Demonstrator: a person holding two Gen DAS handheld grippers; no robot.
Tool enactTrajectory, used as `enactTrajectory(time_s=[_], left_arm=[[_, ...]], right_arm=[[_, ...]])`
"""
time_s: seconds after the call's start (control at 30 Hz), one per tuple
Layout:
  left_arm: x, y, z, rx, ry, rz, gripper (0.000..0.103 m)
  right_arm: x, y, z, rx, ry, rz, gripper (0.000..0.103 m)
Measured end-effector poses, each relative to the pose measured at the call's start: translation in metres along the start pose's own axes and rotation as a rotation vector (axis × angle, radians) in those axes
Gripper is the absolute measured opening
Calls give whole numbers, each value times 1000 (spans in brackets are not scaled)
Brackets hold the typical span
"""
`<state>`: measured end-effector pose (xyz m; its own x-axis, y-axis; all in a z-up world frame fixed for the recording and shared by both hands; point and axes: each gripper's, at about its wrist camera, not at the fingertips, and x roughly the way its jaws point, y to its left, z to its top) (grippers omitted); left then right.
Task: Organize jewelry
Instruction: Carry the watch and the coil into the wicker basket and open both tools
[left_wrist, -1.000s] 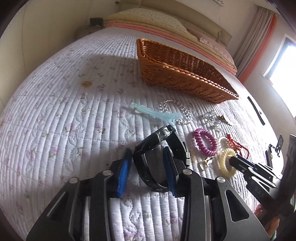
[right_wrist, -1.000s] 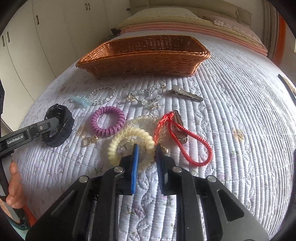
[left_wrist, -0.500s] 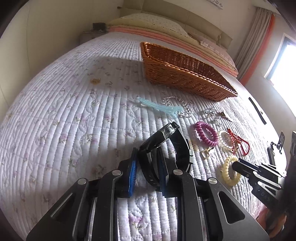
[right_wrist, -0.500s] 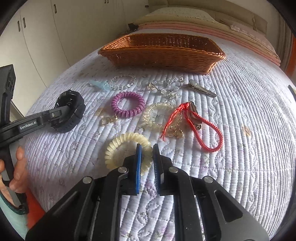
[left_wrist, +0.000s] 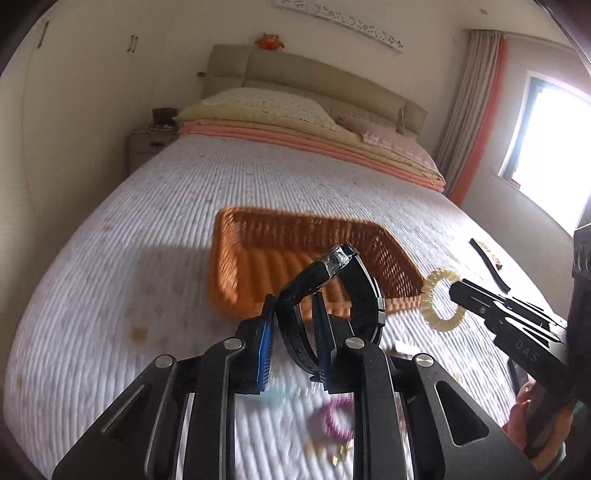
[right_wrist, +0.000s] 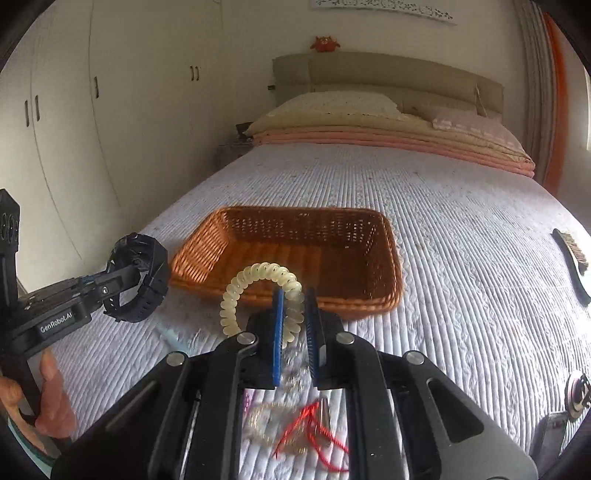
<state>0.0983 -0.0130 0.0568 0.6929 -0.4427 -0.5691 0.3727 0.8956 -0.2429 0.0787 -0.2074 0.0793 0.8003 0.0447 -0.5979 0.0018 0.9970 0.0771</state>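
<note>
My left gripper (left_wrist: 293, 314) is shut on the strap of a black watch (left_wrist: 354, 291) and holds it in the air in front of the wicker basket (left_wrist: 258, 266). My right gripper (right_wrist: 293, 306) is shut on a pale yellow spiral hair tie (right_wrist: 236, 295), lifted above the bed just short of the basket (right_wrist: 362, 258). The right gripper with the hair tie (left_wrist: 439, 299) shows at the right of the left wrist view; the left gripper with the watch (right_wrist: 147, 280) shows at the left of the right wrist view. The basket looks empty.
On the quilt below lie a purple spiral tie (left_wrist: 336, 421), a red cord (right_wrist: 317, 435), a beaded bracelet (right_wrist: 266, 417) and a pale blue clip (right_wrist: 170, 336). A dark brush (right_wrist: 572, 266) lies at the right. Pillows and folded blankets (right_wrist: 369, 125) sit at the bed's head.
Both grippers have lifted off the quilt and moved toward the basket, the left carrying the watch, the right carrying the yellow hair tie. The left gripper closed on the strap within the last second.
</note>
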Motion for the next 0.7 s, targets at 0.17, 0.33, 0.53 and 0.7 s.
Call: enactTrajectory(time_s=[0.17, 0.33, 0.53, 0.7], left_arm=[[57, -6, 26, 14, 58, 4, 18], [110, 0, 19, 25, 168, 46, 18], [136, 2, 9, 37, 229, 67, 19], [112, -3, 13, 67, 171, 58, 38]], right_arm=[[66, -21, 31, 62, 88, -26, 9], [132, -36, 34, 97, 234, -51, 9], [157, -48, 16, 111, 298, -72, 9], [141, -45, 17, 109, 284, -47, 11]])
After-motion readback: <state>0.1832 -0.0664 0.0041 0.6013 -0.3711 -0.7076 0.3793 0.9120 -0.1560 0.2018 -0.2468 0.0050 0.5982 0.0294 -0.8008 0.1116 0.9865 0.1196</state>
